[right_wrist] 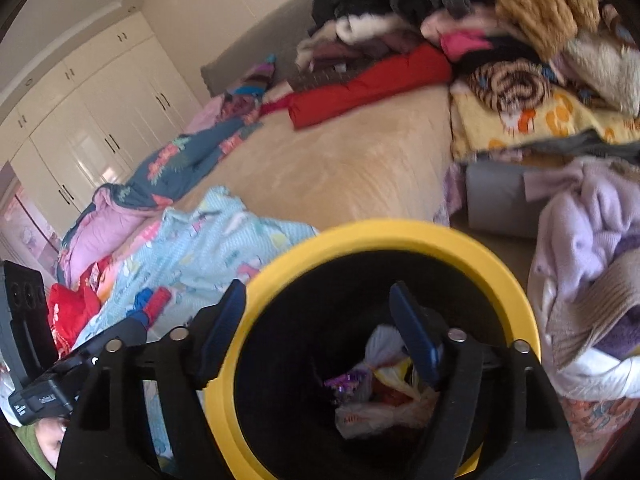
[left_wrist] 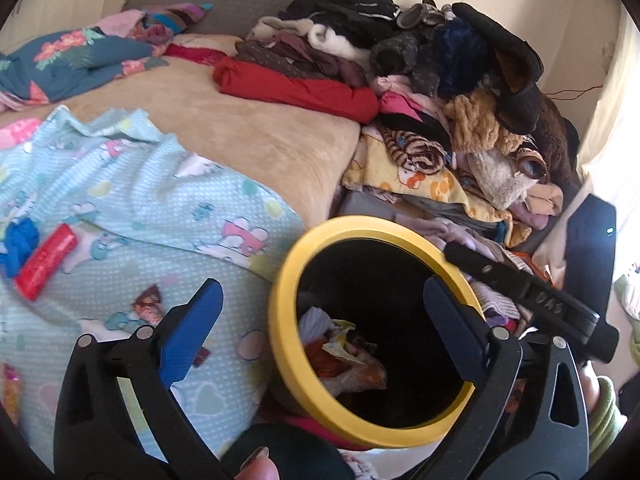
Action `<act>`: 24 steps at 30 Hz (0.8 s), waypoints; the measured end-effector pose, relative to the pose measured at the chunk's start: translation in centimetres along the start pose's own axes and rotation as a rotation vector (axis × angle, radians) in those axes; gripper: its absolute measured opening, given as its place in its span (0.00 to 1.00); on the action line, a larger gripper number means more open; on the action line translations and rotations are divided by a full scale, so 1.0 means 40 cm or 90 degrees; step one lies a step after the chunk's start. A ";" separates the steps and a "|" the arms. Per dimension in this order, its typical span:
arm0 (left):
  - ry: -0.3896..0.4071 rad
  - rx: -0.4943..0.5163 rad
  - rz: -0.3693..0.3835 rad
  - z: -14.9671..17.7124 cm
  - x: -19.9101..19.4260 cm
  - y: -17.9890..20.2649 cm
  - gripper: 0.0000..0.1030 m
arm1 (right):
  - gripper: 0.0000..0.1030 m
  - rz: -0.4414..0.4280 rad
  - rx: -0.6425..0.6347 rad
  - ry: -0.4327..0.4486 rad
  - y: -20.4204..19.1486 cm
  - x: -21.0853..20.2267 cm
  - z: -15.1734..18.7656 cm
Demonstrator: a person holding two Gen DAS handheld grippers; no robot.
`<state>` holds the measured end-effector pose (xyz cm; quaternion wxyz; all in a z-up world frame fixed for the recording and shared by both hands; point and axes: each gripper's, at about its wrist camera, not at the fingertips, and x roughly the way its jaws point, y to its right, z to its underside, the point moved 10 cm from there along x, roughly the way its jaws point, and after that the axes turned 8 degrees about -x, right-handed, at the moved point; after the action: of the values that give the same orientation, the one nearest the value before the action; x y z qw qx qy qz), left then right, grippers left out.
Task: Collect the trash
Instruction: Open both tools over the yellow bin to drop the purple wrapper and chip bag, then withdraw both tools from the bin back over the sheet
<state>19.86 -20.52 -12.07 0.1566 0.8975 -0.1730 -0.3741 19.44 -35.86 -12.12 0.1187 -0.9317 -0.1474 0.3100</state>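
Note:
A black bin with a yellow rim [left_wrist: 280, 344] stands against the bed, holding crumpled wrappers and a plastic bag [left_wrist: 344, 356]. My left gripper [left_wrist: 320, 328] is open above it. Its left finger is over the blanket and its right finger over the bin's mouth, with nothing pinched. In the right wrist view my right gripper [right_wrist: 320, 332] is also open over the bin [right_wrist: 400, 230]. One of its fingers is outside the rim and the other above the trash [right_wrist: 380, 400]. On the light blue blanket lie a red wrapper [left_wrist: 46, 262], a blue crumpled scrap [left_wrist: 18, 246] and a small candy wrapper [left_wrist: 148, 304].
A tall pile of clothes [left_wrist: 420, 80] covers the right side of the bed, and a lilac garment [right_wrist: 592, 220] lies beside the bin. A floral duvet [left_wrist: 72, 56] lies at the far left. White wardrobes [right_wrist: 100, 120] line the far wall. A red bag [right_wrist: 72, 312] lies at the blanket's edge.

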 end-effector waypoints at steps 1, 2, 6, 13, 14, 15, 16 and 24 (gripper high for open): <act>0.008 0.003 -0.006 -0.004 -0.013 -0.007 0.90 | 0.74 0.000 -0.007 0.010 -0.008 -0.006 -0.008; 0.013 0.004 -0.008 -0.007 -0.021 -0.011 0.90 | 0.75 0.000 -0.015 0.019 -0.016 -0.011 -0.014; 0.033 0.011 -0.020 -0.020 -0.057 -0.032 0.90 | 0.77 -0.005 -0.051 0.045 -0.062 -0.021 -0.030; 0.060 0.008 -0.035 -0.043 -0.104 -0.077 0.90 | 0.80 -0.015 -0.087 0.075 -0.126 -0.032 -0.043; 0.063 0.005 -0.038 -0.047 -0.109 -0.085 0.90 | 0.80 -0.016 -0.092 0.076 -0.134 -0.031 -0.044; 0.066 0.001 -0.042 -0.051 -0.115 -0.095 0.90 | 0.80 -0.017 -0.096 0.076 -0.141 -0.030 -0.042; 0.068 -0.001 -0.043 -0.053 -0.119 -0.100 0.90 | 0.80 -0.018 -0.102 0.076 -0.152 -0.028 -0.039; 0.095 -0.024 -0.059 -0.077 -0.164 -0.165 0.90 | 0.80 -0.043 -0.133 0.068 -0.240 -0.005 -0.021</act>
<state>19.02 -11.36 -8.67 0.1682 0.9270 -0.1118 -0.3160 17.88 -27.13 -8.36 0.0393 -0.9488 -0.2035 0.2384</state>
